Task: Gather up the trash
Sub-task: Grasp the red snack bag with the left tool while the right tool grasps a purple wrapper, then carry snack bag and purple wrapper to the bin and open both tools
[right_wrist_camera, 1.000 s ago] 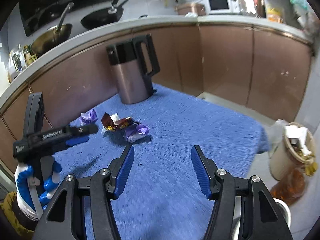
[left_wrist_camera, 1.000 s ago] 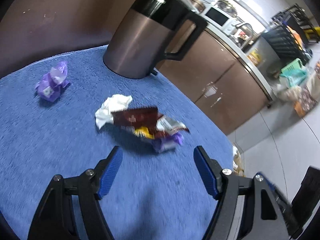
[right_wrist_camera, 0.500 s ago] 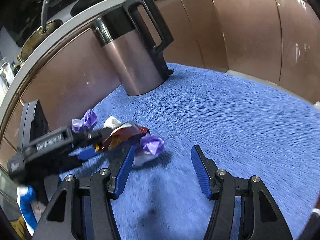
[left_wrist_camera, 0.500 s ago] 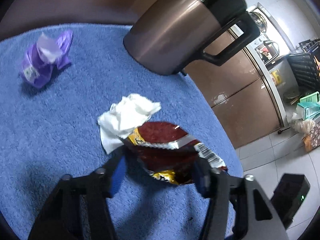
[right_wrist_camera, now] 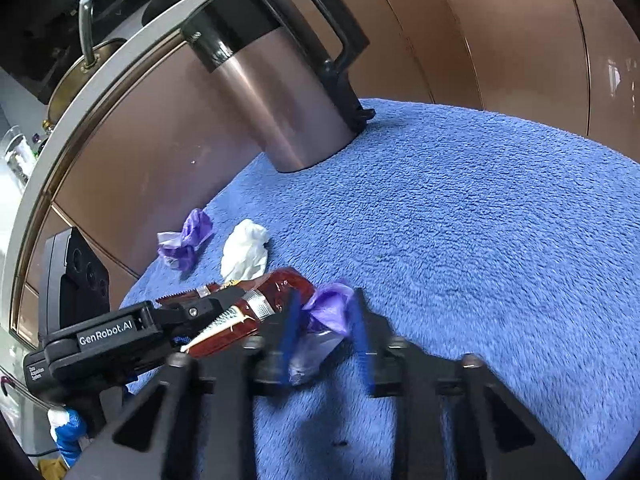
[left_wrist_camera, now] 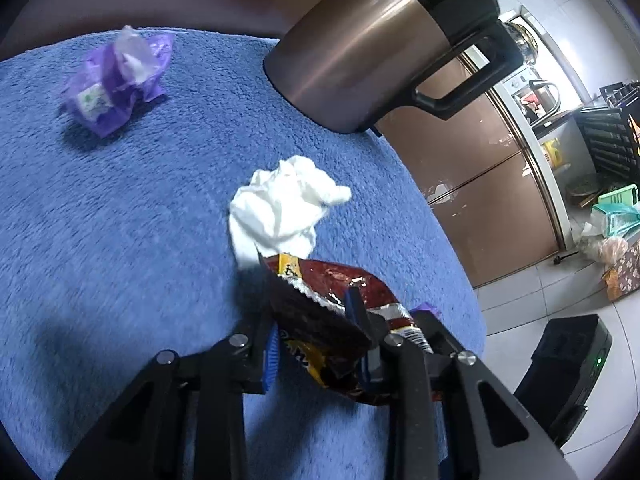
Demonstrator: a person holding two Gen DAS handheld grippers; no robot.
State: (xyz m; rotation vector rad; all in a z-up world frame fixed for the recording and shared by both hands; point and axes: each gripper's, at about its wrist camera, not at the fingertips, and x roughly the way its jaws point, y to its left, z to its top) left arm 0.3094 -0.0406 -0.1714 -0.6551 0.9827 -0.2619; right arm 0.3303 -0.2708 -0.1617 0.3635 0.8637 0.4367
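Note:
My left gripper (left_wrist_camera: 316, 340) is shut on a dark red snack wrapper (left_wrist_camera: 320, 312), which also shows in the right wrist view (right_wrist_camera: 256, 312). A crumpled white tissue (left_wrist_camera: 284, 208) lies just beyond it on the blue towel (left_wrist_camera: 120, 220). A purple wrapper (left_wrist_camera: 116, 84) lies at the far left. My right gripper (right_wrist_camera: 324, 332) has its jaws close around a second purple wrapper (right_wrist_camera: 328, 312); blur hides whether the pads touch it. The left gripper (right_wrist_camera: 200, 316) sits to its left.
A brown metal kettle with a black handle (left_wrist_camera: 380, 44) stands at the back of the towel, and it also shows in the right wrist view (right_wrist_camera: 280, 92). Brown cabinet fronts (right_wrist_camera: 500, 28) run behind. A tiled floor with a black device (left_wrist_camera: 568, 356) lies beyond the towel's right edge.
My left gripper moved forward and closed on the red snack wrapper. My right gripper moved forward and narrowed its jaws around the purple wrapper beside it.

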